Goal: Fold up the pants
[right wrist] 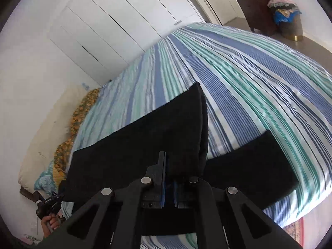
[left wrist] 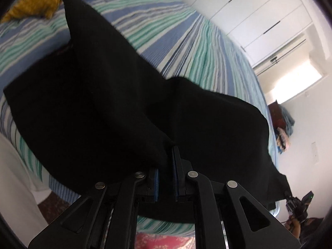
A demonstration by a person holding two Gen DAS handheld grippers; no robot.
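Note:
The black pants (left wrist: 103,103) hang over the striped bed (left wrist: 197,47), lifted at two points. My left gripper (left wrist: 166,155) is shut on a bunched edge of the pants, with cloth draping to both sides. In the right wrist view my right gripper (right wrist: 169,166) is shut on another edge of the pants (right wrist: 134,145); one folded part rises ahead of the fingers and another black part (right wrist: 255,166) lies on the bed to the right. The other gripper (left wrist: 298,203) shows at the lower right of the left wrist view, and at the lower left of the right wrist view (right wrist: 49,203).
White wardrobe doors (right wrist: 103,20) stand beyond the bed. Yellow patterned pillows (left wrist: 35,2) lie at the head of the bed. A dark wooden cabinet (right wrist: 259,10) and a heap of clothes (right wrist: 284,8) stand on the floor past the foot.

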